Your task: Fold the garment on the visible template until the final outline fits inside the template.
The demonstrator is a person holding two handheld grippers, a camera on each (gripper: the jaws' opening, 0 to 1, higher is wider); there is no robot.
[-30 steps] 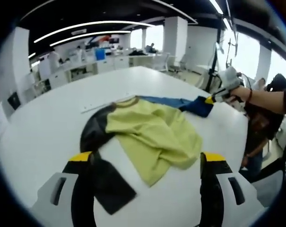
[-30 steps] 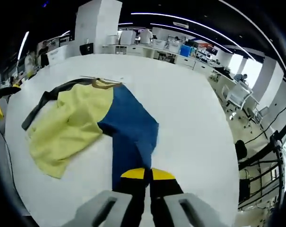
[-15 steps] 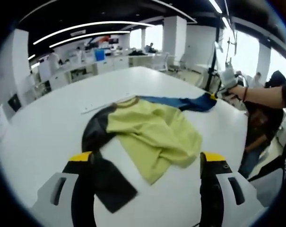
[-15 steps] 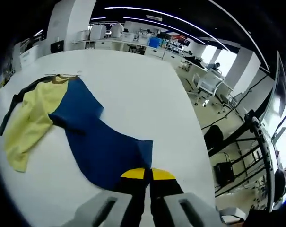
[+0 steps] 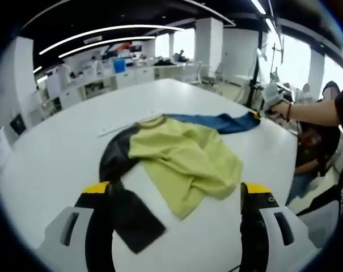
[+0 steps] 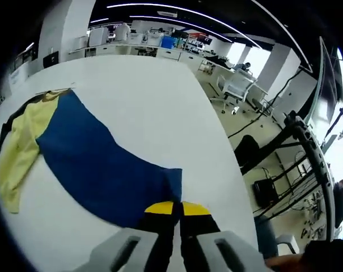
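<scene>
Garment (image 5: 185,161) is lying on the white table (image 5: 52,147), its yellow body crumpled at the middle, with a black sleeve (image 5: 123,209) running toward the left gripper (image 5: 174,218) and a blue sleeve (image 6: 97,170) running the opposite way. Right gripper (image 6: 177,211) is clenching the end of the blue sleeve, jaws pressed together on the cloth near the table edge, so the sleeve is lying taut with its long axis running from the yellow body to the jaws. Left gripper is hovering with jaws spread wide, gripping nothing, the black sleeve end lying between and just beyond its jaws. No template outline is discernible. Judged from this, the left gripper is nearer the black sleeve for the opposite pull or fold.
</scene>
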